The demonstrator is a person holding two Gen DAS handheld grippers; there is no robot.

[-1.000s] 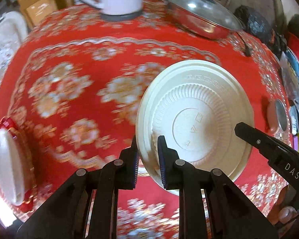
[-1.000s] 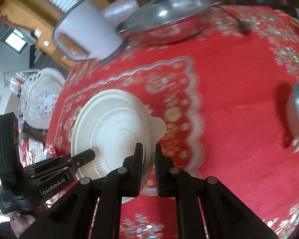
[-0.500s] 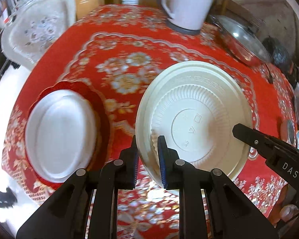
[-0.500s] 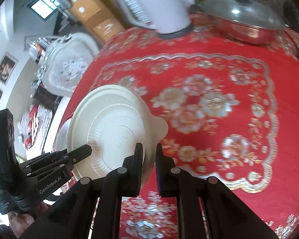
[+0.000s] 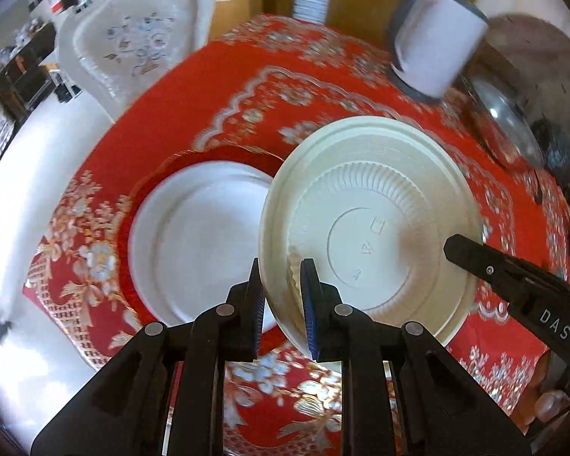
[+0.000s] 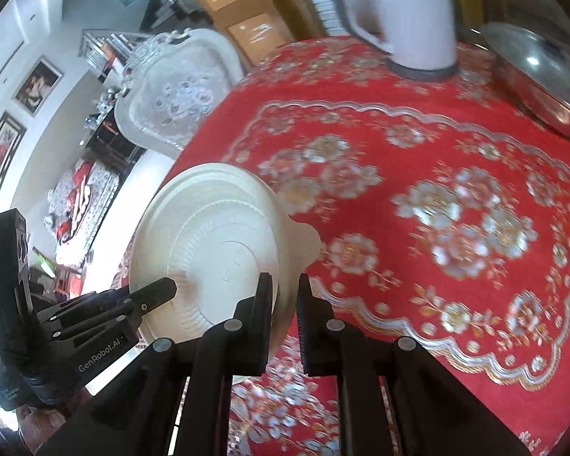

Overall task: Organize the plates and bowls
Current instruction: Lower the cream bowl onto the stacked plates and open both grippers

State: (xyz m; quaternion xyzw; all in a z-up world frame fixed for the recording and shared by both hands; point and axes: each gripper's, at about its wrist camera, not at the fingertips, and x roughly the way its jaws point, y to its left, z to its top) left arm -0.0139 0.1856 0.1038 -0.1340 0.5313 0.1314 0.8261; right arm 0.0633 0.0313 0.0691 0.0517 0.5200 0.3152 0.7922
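While both tools carry the cream bowl (image 5: 368, 224) bottom-up above the bench (image 5: 323, 76), the stack it seems meant for lies at the bench's left edge: a white plate (image 5: 197, 239) on a red plate (image 5: 133, 205), close to the drop to the floor.

The left tool (image 5: 281, 296) is pinching the bowl's near rim, one finger behind the rim and one on the ribbed underside. The bowl hangs tilted, its left rim overlapping the white plate in the left wrist view; I cannot tell whether they touch, though it looks lifted clear.

The right tool (image 6: 285, 296) is pinching the opposite rim, beside the small tab, and its black tip (image 5: 459, 247) shows at the bowl's right side in the left view.

Further right, near the back edge, stand a white kettle (image 5: 433, 45) and a lidded steel pan (image 5: 505, 129), well apart from the bowl.

Judged from here, the main risk is the thin rim. The bowl looks light and flexible, and two edge pinches pulling unevenly could bend it or let it slip from one tool and swing from the other. Setting it down tilted could catch the white plate's edge and push the stack toward the left edge, where it might fall. Letting go with one tool before the bowl is seated flat could tip it off the stack.
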